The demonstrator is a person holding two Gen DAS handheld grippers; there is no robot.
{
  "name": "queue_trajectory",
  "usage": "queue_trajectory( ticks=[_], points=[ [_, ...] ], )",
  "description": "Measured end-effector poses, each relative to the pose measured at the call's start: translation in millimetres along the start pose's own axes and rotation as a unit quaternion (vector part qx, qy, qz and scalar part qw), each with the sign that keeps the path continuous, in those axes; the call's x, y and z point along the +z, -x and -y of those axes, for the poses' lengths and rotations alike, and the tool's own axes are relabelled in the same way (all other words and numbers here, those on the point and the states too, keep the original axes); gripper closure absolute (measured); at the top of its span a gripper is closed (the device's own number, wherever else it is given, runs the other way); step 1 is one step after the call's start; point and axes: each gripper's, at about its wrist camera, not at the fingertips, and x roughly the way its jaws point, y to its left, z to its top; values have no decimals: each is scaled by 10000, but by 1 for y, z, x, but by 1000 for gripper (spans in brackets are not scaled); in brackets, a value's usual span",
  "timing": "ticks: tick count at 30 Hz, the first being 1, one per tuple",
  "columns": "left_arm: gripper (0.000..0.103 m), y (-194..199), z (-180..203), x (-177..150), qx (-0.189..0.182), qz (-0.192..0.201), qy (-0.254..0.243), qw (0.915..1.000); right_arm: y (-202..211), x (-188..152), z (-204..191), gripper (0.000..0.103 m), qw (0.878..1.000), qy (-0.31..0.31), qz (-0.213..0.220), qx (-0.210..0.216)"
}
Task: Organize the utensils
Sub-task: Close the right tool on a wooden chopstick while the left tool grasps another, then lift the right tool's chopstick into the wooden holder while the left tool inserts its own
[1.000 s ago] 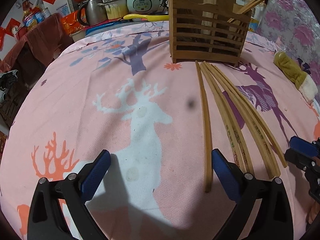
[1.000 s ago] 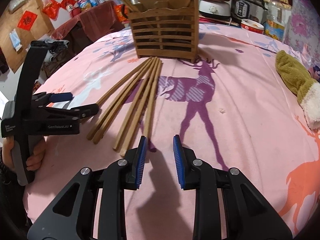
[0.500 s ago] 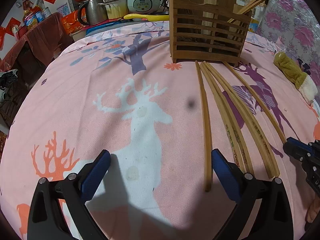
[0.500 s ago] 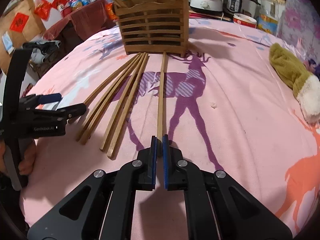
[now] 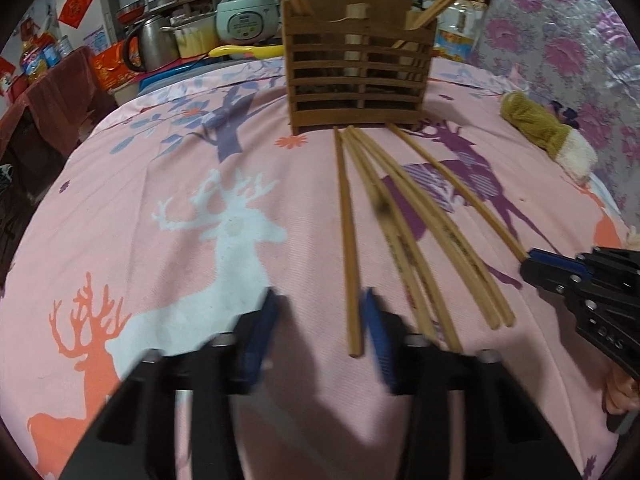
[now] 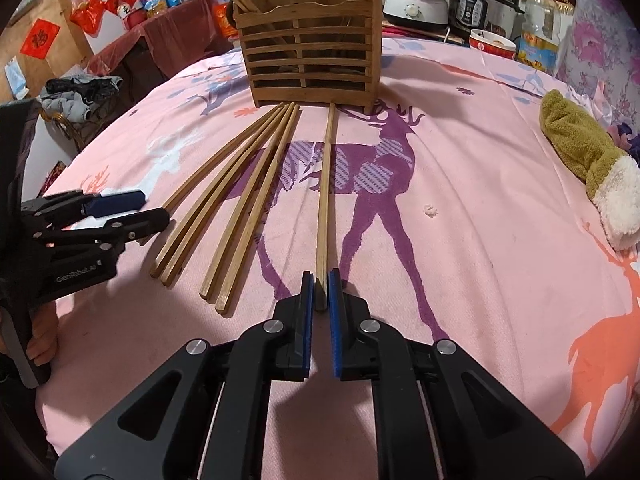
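left tool [image 5: 320, 334] is smeared with motion blur; bottom frame edge cuts off its body, jaws closing round one chopstick [image 5: 347, 240].

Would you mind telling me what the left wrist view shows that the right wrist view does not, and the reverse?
Only the left wrist view: a steel kettle, a pale green rice cooker, and the left gripper closing around one chopstick.

Only the right wrist view: a black pressure cooker, a red-and-white bowl, and the right gripper shut on a separate chopstick.

Both: the wooden utensil holder, the loose chopsticks on the deer-print cloth, and the olive mitten.
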Motion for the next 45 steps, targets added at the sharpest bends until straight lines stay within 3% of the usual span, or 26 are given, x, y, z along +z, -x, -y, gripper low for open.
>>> queue_trajectory(
  ticks=[2, 11, 13, 16, 22, 28, 31, 34, 36, 37, 38, 45],
  points=[
    [88, 2, 1, -2, -134, 1, 6, 9999, 0, 0, -1, 93, 10000, 15, 2, -11],
    [91, 4, 6, -5, -96, 25, -69, 9999, 1, -2, -3, 96, 9999, 86, 25, -66],
    [97, 8, 6, -4, -72, 129, -63, 9999, 2, -2, -3, 96, 9999, 99, 44, -86],
    [97, 21, 7, -4, -56, 396, -92, 9992, 7, -3, -5, 97, 9997, 122, 153, -119],
    [97, 54, 3, -2, -20, 977, 24, 9952, 34, 0, -3, 97, 9968, 44, 779, -152],
    [97, 85, 0, 18, -61, 1246, 150, 9921, 78, 7, -5, 97, 9861, -21, 1653, -164],
    [97, 103, 5, 30, -18, 1389, 60, 9903, 93, 16, -7, 97, 9827, -75, 1850, -82],
    [97, 103, 10, 34, -23, 1279, -39, 9918, 103, 20, -11, 97, 9805, -52, 1965, -1],
    [85, 93, 11, 30, 4, 1160, -68, 9932, 104, 20, -14, 97, 9802, -16, 1978, 23],
    [69, 81, 10, 25, 35, 1036, -74, 9946, 103, 20, -14, 97, 9805, -10, 1966, 20],
    [63, 73, 7, 22, 71, 975, -46, 9952, 102, 19, -14, 97, 9808, -8, 1950, 16],
    [65, 13, -9, 3, -16, 76, 143, 9999, 90, 16, -11, 97, 9839, -102, 1785, 88]
  ],
)
